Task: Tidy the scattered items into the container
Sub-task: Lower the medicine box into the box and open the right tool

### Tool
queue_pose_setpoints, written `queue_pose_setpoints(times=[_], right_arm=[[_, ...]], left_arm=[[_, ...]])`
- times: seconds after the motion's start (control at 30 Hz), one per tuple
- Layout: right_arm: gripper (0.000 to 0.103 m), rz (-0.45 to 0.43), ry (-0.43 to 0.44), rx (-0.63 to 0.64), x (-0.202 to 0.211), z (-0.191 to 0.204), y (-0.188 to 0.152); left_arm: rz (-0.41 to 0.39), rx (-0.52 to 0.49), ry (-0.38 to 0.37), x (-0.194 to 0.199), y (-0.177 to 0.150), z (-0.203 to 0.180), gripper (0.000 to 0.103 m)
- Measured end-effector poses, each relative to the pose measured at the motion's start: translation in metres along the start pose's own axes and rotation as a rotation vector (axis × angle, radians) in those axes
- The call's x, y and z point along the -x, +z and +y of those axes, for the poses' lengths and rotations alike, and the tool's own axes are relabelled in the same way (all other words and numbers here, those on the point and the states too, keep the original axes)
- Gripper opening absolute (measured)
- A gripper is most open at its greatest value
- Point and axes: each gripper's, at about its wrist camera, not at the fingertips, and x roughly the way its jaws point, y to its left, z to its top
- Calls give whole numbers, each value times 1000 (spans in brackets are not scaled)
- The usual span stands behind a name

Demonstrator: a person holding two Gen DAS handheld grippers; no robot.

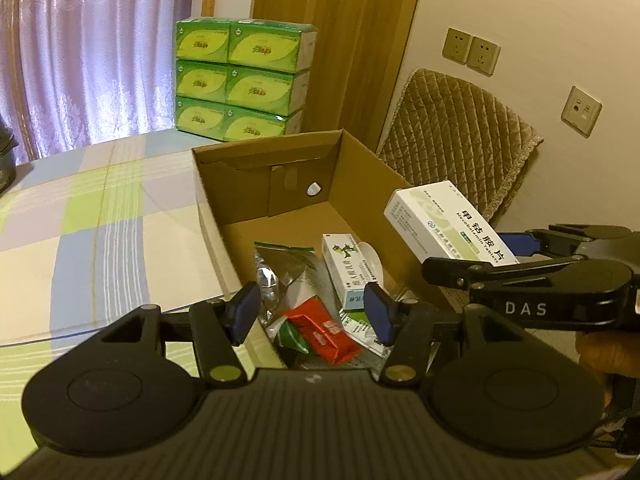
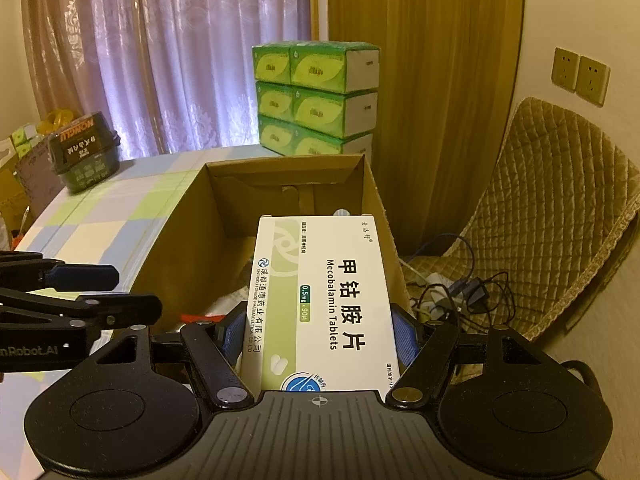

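An open cardboard box (image 1: 360,184) (image 2: 188,232) stands on the checked tablecloth. Inside lie a small white and green medicine carton (image 1: 344,270), a red packet (image 1: 326,334), a green sachet (image 1: 294,338) and foil and plastic wrappers (image 1: 276,272). My right gripper (image 2: 320,332) (image 1: 508,250) is shut on a white Mecobalamin tablet box (image 2: 324,300) (image 1: 444,226), held over the box's right wall. My left gripper (image 1: 312,312) (image 2: 100,288) hangs open above the box's near end, nothing between its blue pads.
Stacked green tissue packs (image 1: 240,80) (image 2: 316,96) stand behind the box. A dark tin (image 2: 84,152) sits at the table's far left. A quilted chair (image 1: 460,128) (image 2: 560,208) stands right of the box, with tangled cables (image 2: 452,288) on its seat. Curtains hang behind.
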Motion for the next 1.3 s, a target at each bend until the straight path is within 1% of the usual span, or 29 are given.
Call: queue_pose_setpoints(times=[0.4,0.63,1.1,1.17,1.23,1.3], right_arm=[[73,-1,13,12,-5,11,3],[73,4,22,22,-13,17,8],[73,13,37,40,-27,29,13],[73,11,40,44,-29,31,14],[73,7,39,52,-31,33,15],[73,-3,40,64,-33,35,17]], left_arm=[[-6,14,4,7,-2,6,52],[-22,32,16,14,-2,13,57],[-29,56,25,19,-5,28,58],[-33,52,31,21,-4,30,60],[-40,47,41,23,-4,31,67],[-46,45,47,25,-4,32,70]])
